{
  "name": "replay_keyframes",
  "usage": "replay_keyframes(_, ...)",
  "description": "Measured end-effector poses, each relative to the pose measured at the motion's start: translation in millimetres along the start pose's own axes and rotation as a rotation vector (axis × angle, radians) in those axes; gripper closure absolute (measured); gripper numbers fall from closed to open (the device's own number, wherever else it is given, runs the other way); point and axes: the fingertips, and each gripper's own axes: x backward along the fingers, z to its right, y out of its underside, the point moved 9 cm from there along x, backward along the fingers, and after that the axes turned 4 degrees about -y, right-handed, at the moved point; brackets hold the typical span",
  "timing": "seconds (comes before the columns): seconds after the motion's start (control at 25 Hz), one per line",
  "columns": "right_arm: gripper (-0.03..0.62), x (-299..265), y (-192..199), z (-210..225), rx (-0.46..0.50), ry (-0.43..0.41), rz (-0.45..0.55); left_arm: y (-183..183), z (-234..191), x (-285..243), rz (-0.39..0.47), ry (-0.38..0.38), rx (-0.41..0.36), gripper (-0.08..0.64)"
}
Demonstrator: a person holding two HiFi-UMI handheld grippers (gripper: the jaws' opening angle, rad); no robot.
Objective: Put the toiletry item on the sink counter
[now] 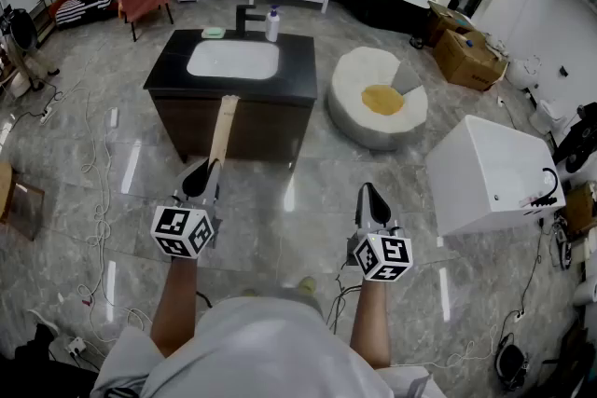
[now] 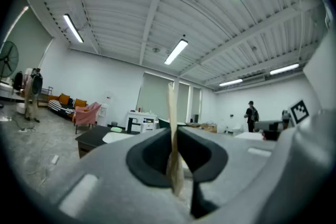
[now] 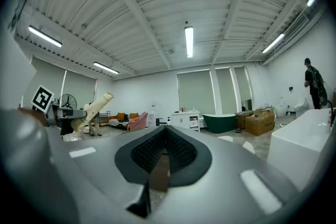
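**While the left tool clamps a long cream tube, the sink tabletop lies ahead**

As the person stands on the grey marble floor (image 1: pixel 280 210), both bare forearms reach forward and low, side by side. The left tool (image 1: pixel 201 177) is clenched on the toiletry item (image 1: pixel 222 130). The right tool (image 1: pixel 371 196) has its jaws pressed together with nothing between them.

Seen from the left gripper view, the left tool's (image 2: pixel 176 134) pads pinch the toiletry item (image 2: pixel 172 113) edge-on near its lower end. The right gripper view shows the right tool's (image 3: pixel 164 136) ribbed pads meeting.

The black tabletop (image 1: pixel 300 70) is in front, well apart from both tools, with bare floor between. Its near edge and right edge are bare. A white basin (image 1: pixel 233 61) fills the middle. Along the far edge stand a green soap dish (image 1: pixel 214 33), a black faucet (image 1: pixel 247 14) and a white pump bottle (image 1: pixel 272 25). A round white cushion (image 1: pixel 354 79) sits off the right edge.

The toiletry item is a long, flat, cream-tan tube, held over the floor and slanting up toward the tabletop's near edge.
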Motion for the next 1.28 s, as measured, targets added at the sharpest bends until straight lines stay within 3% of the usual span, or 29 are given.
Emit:
replay_keyframes(0.8, 0.588, -5, 5, 42, 0.002, -0.014, -0.007, 13, 35, -31, -0.033, 0.003, -0.001, 0.528)
replay_keyframes(1.28, 0.588, -43, -1, 133, -0.03, -0.078, -0.013, 12, 89, -97, -0.048, -0.056, -0.003, 0.528)
